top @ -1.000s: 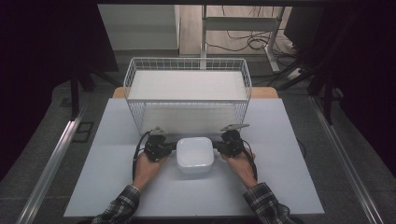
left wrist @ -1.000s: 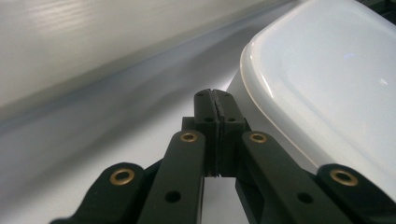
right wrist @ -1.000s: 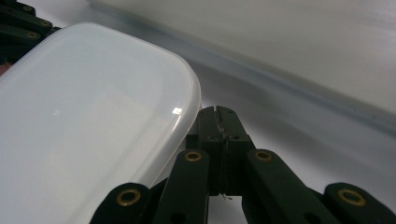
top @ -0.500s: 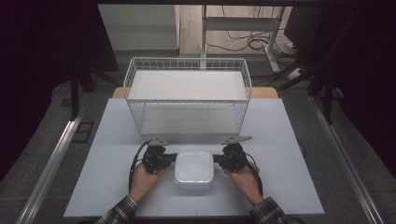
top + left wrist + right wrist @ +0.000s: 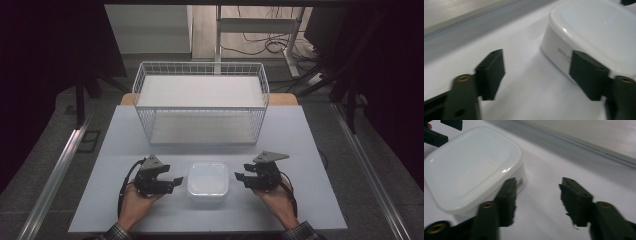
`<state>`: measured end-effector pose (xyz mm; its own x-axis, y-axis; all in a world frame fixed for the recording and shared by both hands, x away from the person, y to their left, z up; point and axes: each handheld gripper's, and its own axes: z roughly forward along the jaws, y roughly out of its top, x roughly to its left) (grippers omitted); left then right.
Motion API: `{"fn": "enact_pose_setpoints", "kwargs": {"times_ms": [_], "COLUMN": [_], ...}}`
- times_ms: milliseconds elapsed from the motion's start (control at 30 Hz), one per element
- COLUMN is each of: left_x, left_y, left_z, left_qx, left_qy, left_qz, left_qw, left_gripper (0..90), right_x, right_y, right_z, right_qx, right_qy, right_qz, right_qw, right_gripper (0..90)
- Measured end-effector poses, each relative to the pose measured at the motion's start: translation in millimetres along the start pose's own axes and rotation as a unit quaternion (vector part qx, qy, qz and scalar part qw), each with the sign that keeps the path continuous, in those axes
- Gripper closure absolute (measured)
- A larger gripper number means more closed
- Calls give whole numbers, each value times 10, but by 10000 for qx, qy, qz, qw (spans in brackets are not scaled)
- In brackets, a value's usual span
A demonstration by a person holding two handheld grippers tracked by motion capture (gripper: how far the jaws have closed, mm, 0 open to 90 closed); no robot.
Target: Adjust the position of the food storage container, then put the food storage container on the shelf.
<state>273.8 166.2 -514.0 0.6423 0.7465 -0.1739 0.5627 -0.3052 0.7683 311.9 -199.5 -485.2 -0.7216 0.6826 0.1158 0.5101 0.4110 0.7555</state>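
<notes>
So our left tool (image 5: 172, 181) sits just off the left side of the white lidded container (image 5: 207, 184), its jaws spread apart with nothing between them. They've just been opening. In the left gripper view (image 5: 536, 75) there's bare desk between the pads, and the container's wall sits right behind the far pad, close but we can't say it's touching.

Same story on the other side: our right tool (image 5: 239, 177) is just off the container's right side, jaws parted and empty, and those have just been opening too. From the right gripper view (image 5: 537, 197) the gap between the pads shows desk surface, with the container (image 5: 471, 167) off to one side next to the nearer pad. You can spot the left tool's tips past the container's far corner there.

The container itself rests flat on the white desk (image 5: 100, 200), lid on, near the front edge and roughly centred between both hands.

Further back, toward the far edge of the desk, there's a white wire basket (image 5: 200, 105) standing well apart from the container.
</notes>
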Motion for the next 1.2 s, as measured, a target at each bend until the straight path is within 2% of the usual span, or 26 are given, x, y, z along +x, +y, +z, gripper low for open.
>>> {"fn": "enact_pose_setpoints", "kwargs": {"times_ms": [33, 100, 133, 200, 267, 367, 500, 667, 700, 800, 833, 900, 967, 1000, 1100, 1200], "left_x": [4, 9, 5, -7, -12, -8, 16, 50, 53, 46, 26, 1, -74, -74, -149, -177], "left_y": [-31, -78, -91, -108, -116, -131, -136, -119, -89, -55, -14, 15, 81, 81, 166, 210], "left_z": [-10, -18, -19, -12, -6, 24, 33, -1, -33, -61, -74, -74, -59, -59, -11, 25], "left_qx": [21, 76, 102, 173, 192, 303, 258, 174, 136, 51, 0, -12, 0, 0, -16, 1], "left_qy": [-47, -194, -217, -201, -186, -90, -182, -210, -246, -286, -395, -458, -564, -564, -804, -852], "left_qz": [-17, -83, -55, 21, 52, 252, 259, 68, 6, -9, -31, -10, 128, 128, 128, 132], "left_qw": [10000, 9997, 9997, 9996, 9996, 9992, 9992, 9996, 9996, 9996, 9992, 9989, 9983, 9983, 9967, 9963], "left_gripper": [241, 186, 179, 149, 126, 76, 34, 20, 21, 28, 30, 33, 32, 32, 41, 54], "right_x": [11, 27, 27, 17, 7, -6, 1, 9, 14, 25, 45, 71, 101, 101, 170, 201], "right_y": [-18, -74, -84, -101, -106, -116, -116, -106, -99, -78, -50, -24, 7, 7, 66, 94], "right_z": [-22, -57, -61, -58, -50, -18, -6, 4, 3, -8, -10, -6, 7, 7, 41, 61], "right_qx": [-3, -27, -35, -36, -51, -22, 22, 83, 61, 39, -46, -137, -152, -152, -129, -94], "right_qy": [8, 4, -7, -42, -38, -8, -6, 56, 61, 104, 159, 228, 306, 306, 390, 422], "right_qz": [3, -58, -60, -15, 6, -53, -102, -137, -152, -149, -167, -173, -218, -218, -310, -294], "right_qw": [10000, 10000, 10000, 10000, 10000, 10000, 9999, 9999, 9998, 9998, 9997, 9995, 9992, 9992, 9987, 9986], "right_gripper": [396, 257, 221, 167, 153, 80, 66, 61, 61, 59, 55, 55, 54, 54, 53, 52]}}
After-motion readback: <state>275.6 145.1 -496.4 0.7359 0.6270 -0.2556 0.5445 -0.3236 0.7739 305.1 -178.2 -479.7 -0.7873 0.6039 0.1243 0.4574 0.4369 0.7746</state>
